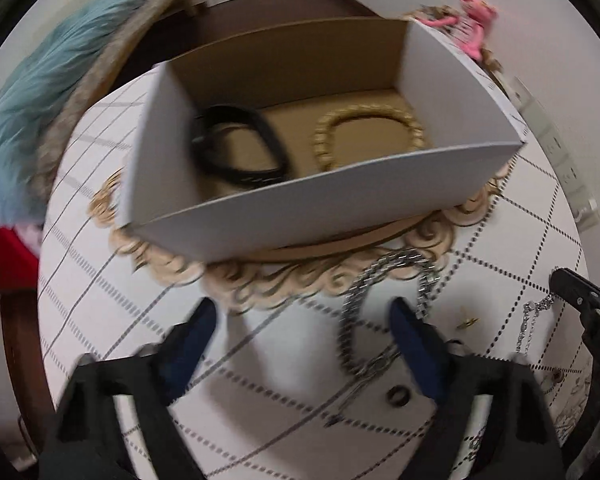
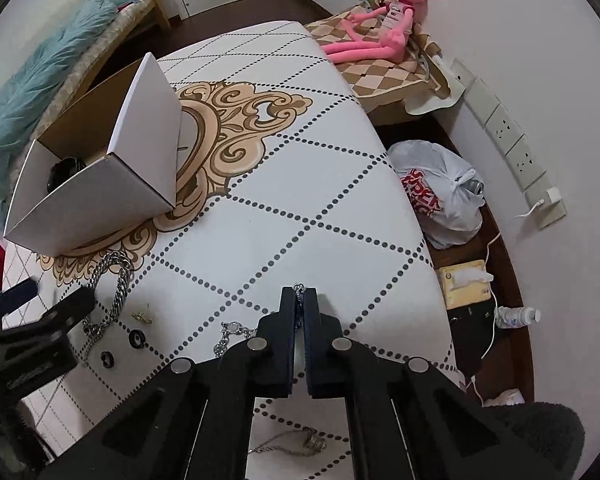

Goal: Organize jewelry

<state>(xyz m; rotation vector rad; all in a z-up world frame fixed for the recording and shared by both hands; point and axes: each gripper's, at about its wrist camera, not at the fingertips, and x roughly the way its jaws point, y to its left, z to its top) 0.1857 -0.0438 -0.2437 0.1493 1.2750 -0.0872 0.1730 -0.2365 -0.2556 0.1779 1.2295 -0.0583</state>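
Left wrist view: my left claw (image 1: 302,318) hangs open over the table (image 1: 500,240); a heavy silver chain (image 1: 380,308) lies between its fingers. At twelve o'clock, the white box (image 1: 320,204) holds a gold bracelet (image 1: 370,136) and black bangles (image 1: 240,148).

Right wrist view: my right claw (image 2: 299,294) pinches a thin silver necklace (image 2: 236,330), the box (image 2: 100,204) at ten o'clock.

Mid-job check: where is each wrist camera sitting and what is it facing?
Left wrist: above the open left gripper, facing the white cardboard box and chunky silver chain.
Right wrist: behind the right gripper, shut on a thin silver chain, facing across the patterned tabletop.
Shared: box, chunky chain.
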